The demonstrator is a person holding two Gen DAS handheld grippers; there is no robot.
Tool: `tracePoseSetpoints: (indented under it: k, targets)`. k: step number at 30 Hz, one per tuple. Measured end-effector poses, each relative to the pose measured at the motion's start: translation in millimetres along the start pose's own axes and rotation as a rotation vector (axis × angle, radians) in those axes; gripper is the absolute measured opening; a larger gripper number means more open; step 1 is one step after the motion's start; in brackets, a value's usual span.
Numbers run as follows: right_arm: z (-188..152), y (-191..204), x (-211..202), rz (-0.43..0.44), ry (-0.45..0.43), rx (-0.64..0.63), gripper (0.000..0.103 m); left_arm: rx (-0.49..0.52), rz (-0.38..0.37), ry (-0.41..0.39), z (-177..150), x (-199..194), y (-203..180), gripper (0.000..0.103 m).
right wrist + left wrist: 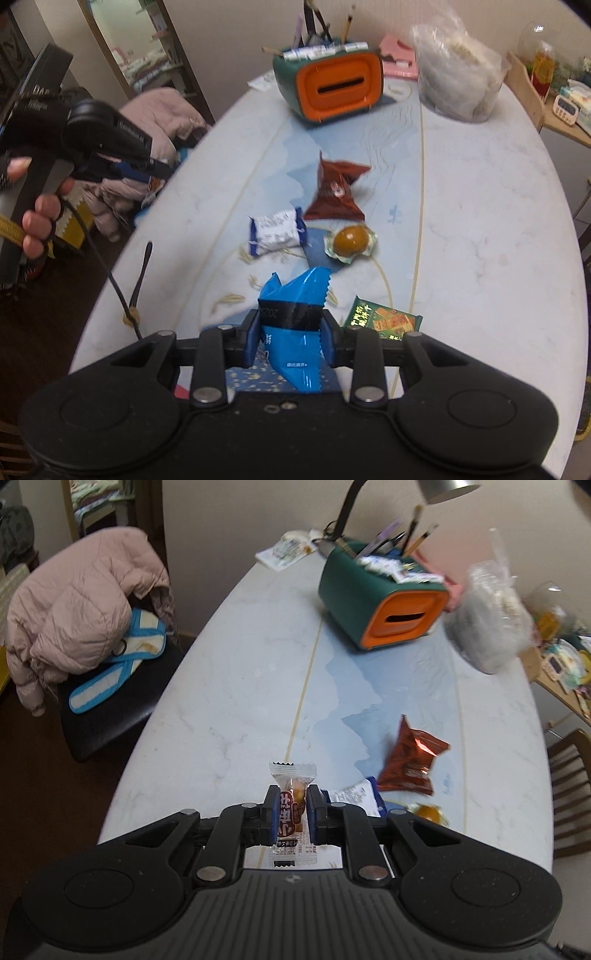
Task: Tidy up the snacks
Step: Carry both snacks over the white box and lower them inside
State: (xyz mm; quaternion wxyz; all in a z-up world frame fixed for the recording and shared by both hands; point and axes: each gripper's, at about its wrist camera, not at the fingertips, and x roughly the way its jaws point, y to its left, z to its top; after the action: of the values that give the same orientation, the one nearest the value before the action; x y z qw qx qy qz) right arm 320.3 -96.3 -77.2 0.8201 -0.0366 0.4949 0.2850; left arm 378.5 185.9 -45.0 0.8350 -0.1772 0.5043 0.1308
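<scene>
My left gripper (291, 794) is shut on a clear-wrapped candy with a brown label (290, 808), held above the near end of the marble table (229, 686). My right gripper (290, 321) is shut on a blue snack packet (291, 325), held over the table. On the table lie a red-brown packet (337, 192), a white-and-blue packet (276, 234), a round golden sweet in clear wrap (350, 240) and a green biscuit packet (384, 319). The left gripper also shows at the left of the right wrist view (159, 173).
A green-and-orange desk organiser (332, 86) with pens stands at the far end, next to a clear plastic bag (458, 81). A chair with a pink jacket (81, 609) is left of the table. A wooden shelf with clutter (550, 92) is at the right.
</scene>
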Motion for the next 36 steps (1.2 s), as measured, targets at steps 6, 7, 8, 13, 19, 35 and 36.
tracePoseSetpoints:
  k: [6, 7, 8, 13, 19, 35, 36]
  targets:
    - [-6, 20, -39, 0.025, -0.055, 0.002, 0.031, 0.051, -0.022, -0.037, -20, -55, 3, 0.014]
    - [-8, 23, -45, 0.032, -0.063, 0.003, 0.031, 0.061, -0.025, -0.043, -24, -64, 4, 0.014]
    - [-9, 27, -52, 0.039, -0.07, 0.003, 0.031, 0.068, -0.029, -0.048, -28, -73, 5, 0.014]
    - [-20, 47, -78, 0.062, -0.097, -0.013, 0.031, 0.107, -0.041, -0.062, -49, -113, 11, 0.014]
    - [-38, 67, -103, 0.077, -0.113, -0.039, 0.031, 0.158, -0.045, -0.06, -80, -148, 19, 0.014]
    - [-105, 86, -124, 0.085, -0.078, -0.006, 0.031, 0.297, -0.085, 0.045, -195, -184, 16, 0.014]
    - [-110, 86, -124, 0.085, -0.073, -0.001, 0.031, 0.305, -0.087, 0.055, -202, -184, 15, 0.014]
